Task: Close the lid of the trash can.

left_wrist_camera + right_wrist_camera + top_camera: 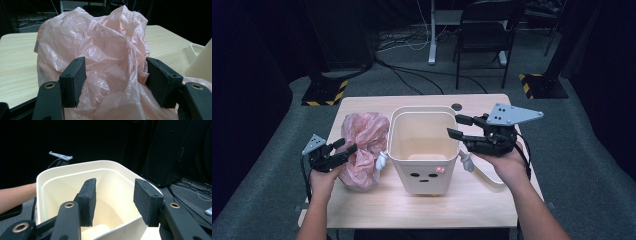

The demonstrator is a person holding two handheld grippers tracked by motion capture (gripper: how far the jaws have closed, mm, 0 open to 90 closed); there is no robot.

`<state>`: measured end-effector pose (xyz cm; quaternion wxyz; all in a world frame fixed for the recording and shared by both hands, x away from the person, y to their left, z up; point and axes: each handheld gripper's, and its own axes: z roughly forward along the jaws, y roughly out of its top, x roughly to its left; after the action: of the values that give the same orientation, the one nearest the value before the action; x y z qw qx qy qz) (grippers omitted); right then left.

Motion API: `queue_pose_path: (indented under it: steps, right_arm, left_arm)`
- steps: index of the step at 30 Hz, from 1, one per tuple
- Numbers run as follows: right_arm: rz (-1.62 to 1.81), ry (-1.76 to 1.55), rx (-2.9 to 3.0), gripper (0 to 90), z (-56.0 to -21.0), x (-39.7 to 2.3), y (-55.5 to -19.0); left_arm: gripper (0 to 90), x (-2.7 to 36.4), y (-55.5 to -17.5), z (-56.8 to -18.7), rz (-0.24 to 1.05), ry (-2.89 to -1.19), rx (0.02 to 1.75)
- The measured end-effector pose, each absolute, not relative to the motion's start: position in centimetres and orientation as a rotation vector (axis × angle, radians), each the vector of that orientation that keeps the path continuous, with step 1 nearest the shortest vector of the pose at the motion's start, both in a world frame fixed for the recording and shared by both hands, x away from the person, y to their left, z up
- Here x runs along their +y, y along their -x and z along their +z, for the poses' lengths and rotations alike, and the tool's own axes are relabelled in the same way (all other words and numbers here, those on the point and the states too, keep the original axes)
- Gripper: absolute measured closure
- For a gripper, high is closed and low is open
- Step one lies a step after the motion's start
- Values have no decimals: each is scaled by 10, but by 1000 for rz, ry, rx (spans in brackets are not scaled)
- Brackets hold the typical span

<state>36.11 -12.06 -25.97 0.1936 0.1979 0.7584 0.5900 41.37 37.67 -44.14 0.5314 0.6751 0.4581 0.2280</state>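
1. The pink plastic bag lies crumpled on the left part of the wooden table, its long axis running near to far, just left of the cream bin.
2. The bin stands upright, mouth up.
3. The left gripper stands open, its jaws either side of the bag's near left folds; no pad visibly presses.
4. The right gripper is open at the bin's right rim, holding nothing.
5. Beyond the table: grey floor, cables and a black chair.
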Motion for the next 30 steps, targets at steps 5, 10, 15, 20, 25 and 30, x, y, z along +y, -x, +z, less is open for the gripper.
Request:
queue_pose_path:
  steps: [5, 10, 15, 20, 25, 30]
  right_arm:
    - [1658, -584, 2097, 519, -264, -131, -361]
    - [1665, -616, 2062, 520, -269, -142, -361]
    - [1629, -654, 2038, 518, -277, -151, -362]
    - [1568, -684, 2012, 517, -289, -158, -363]
    - [1564, -724, 2009, 517, -304, -165, -365]
    - [1552, -751, 2012, 501, -317, -172, -368]
  left_arm:
    - [344, 375, -412, -443, 554, -1623, 1086]
    - [345, 375, -411, -444, 563, -1625, 1085]
    - [346, 374, -410, -444, 569, -1633, 1079]
    - [346, 374, -409, -444, 573, -1637, 1080]
    - [346, 375, -409, -445, 572, -1633, 1084]
    - [348, 375, -409, -445, 577, -1637, 1084]
